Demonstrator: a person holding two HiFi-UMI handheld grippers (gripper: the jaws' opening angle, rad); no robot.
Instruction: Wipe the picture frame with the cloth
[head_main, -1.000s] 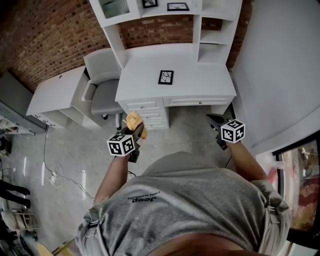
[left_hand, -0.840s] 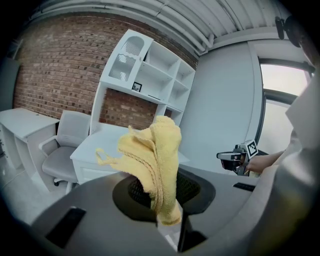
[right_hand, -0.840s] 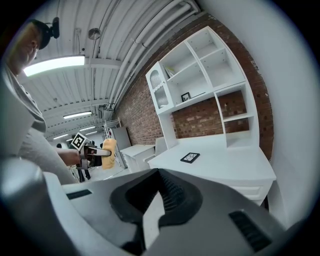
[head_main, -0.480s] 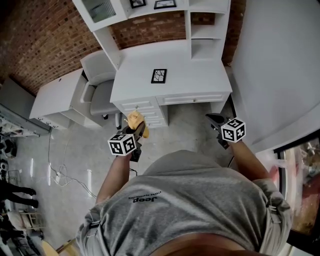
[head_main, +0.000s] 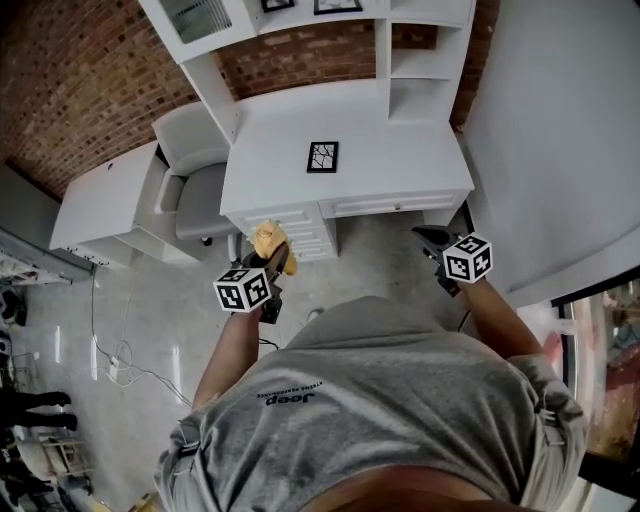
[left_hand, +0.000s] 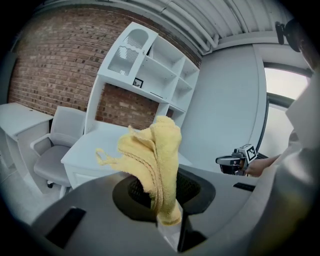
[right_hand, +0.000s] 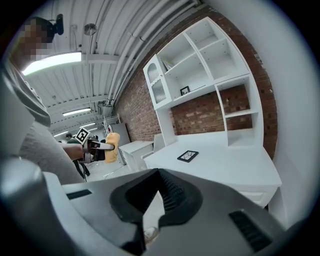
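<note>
Left gripper view: left tool (left_hand: 169, 222) pinches cloth (left_hand: 156, 155); right tool (right_hand: 149, 222) closed, empty

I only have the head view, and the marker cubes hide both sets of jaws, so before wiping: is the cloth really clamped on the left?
Observer: Yes; the left gripper view shows the left gripper shut on the yellow cloth, bunched up above the jaws.
Operator: And the right?
Observer: Its own view shows the right gripper shut, nothing between the jaws.
Operator: Aimed at the frame?
Observer: Roughly; the picture frame lies on the desk just right of that view's centre.
</note>
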